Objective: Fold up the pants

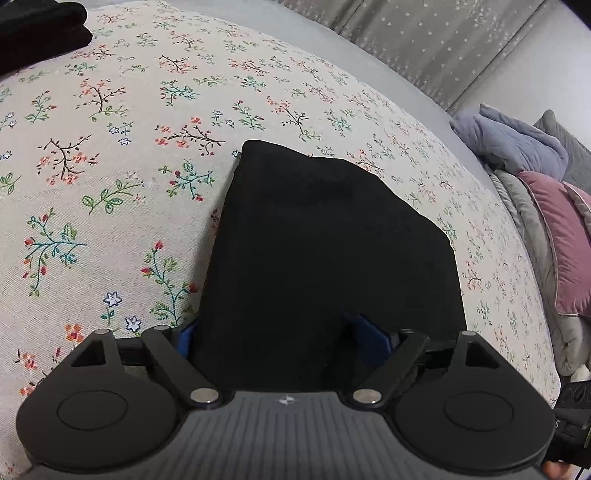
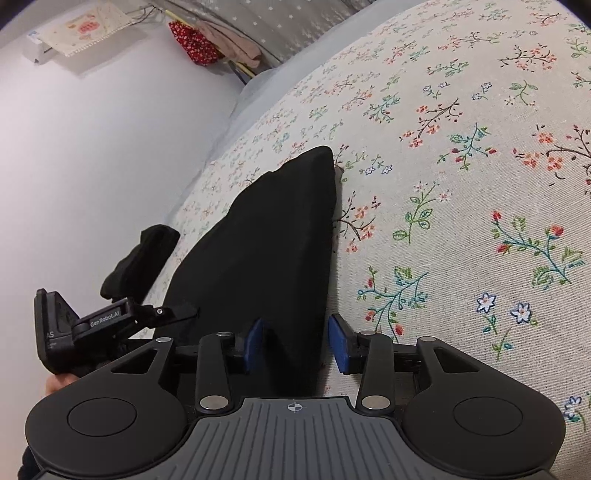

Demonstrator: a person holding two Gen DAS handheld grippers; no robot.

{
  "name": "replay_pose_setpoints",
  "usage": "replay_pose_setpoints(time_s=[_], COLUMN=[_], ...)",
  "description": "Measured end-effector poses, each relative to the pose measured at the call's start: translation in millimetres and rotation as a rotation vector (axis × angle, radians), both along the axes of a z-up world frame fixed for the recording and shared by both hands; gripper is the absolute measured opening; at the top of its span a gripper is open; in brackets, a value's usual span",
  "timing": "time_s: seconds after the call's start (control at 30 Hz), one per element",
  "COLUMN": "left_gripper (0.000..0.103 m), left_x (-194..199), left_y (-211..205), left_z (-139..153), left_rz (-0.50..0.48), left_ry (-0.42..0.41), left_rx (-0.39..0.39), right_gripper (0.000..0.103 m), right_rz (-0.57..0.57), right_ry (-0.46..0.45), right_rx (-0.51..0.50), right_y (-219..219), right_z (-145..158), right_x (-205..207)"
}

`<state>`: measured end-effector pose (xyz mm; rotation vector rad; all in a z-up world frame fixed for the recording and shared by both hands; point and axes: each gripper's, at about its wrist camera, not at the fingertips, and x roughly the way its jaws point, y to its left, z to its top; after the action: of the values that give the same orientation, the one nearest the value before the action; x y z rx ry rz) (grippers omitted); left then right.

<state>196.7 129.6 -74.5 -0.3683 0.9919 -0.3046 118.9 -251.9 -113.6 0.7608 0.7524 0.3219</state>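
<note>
The black pants [image 1: 325,236] lie folded into a compact stack on the floral bedspread [image 1: 110,166]. My left gripper [image 1: 277,332] stands open and wide over the stack's near end. Its left pad sits at the fabric's left edge and its right pad rests above the cloth, neither squeezing it. In the right wrist view the same pants [image 2: 273,240] taper away from me. My right gripper [image 2: 297,339] holds the near edge, and the thick fold fills the gap between its blue pads [image 2: 340,343]. The left gripper's body [image 2: 110,321] shows at the left there.
Another dark garment [image 1: 44,26] lies at the bedspread's far corner, also seen as a black bundle [image 2: 140,258] near the bed's edge by the white wall [image 2: 92,147]. Purple and grey pillows and blankets [image 1: 546,206] are piled on the right. A grey starred headboard [image 1: 443,33] runs behind.
</note>
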Motion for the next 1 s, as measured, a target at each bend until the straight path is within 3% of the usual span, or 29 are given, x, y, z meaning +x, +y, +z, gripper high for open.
replay_pose_setpoints(time_s=[0.3,0.37,0.43,0.57,0.67,0.77,0.9,1.0], left_gripper=[0.089,0.093,0.102,0.100,0.083,0.069,0.040,0.034], left_x=[-2,-1,0,0,1,1,-1,-1], left_y=[1,-2,-5,-12,-7,-1,4,6], left_z=[0,-1,-2,-2,0,0,8,11], left_rz=[-0.014,-0.024,-0.036,-0.018,0.008,0.024,0.033,0.031], left_ry=[-0.001,-0.002,-0.010,-0.019,-0.022,-0.024,-0.048,-0.048], left_rx=[0.016,0.018,0.008,0.026,0.013,-0.002,-0.012,-0.060], right_gripper=[0.039,0.039,0.039,0.039,0.038,0.024,0.012,0.011], right_rz=[-0.007,-0.009,-0.010,-0.010,0.001,0.003,-0.012,-0.017], right_ry=[-0.014,-0.015,-0.014,-0.015,-0.027,-0.033,-0.053,-0.078], right_rx=[-0.009,-0.006,-0.001,-0.012,-0.044,-0.098,-0.126,-0.190], right_y=[6,6,6,7,13,19,24,29], right_z=[-1,-1,-2,-1,1,3,10,21], right_x=[1,1,1,1,1,2,-1,-3])
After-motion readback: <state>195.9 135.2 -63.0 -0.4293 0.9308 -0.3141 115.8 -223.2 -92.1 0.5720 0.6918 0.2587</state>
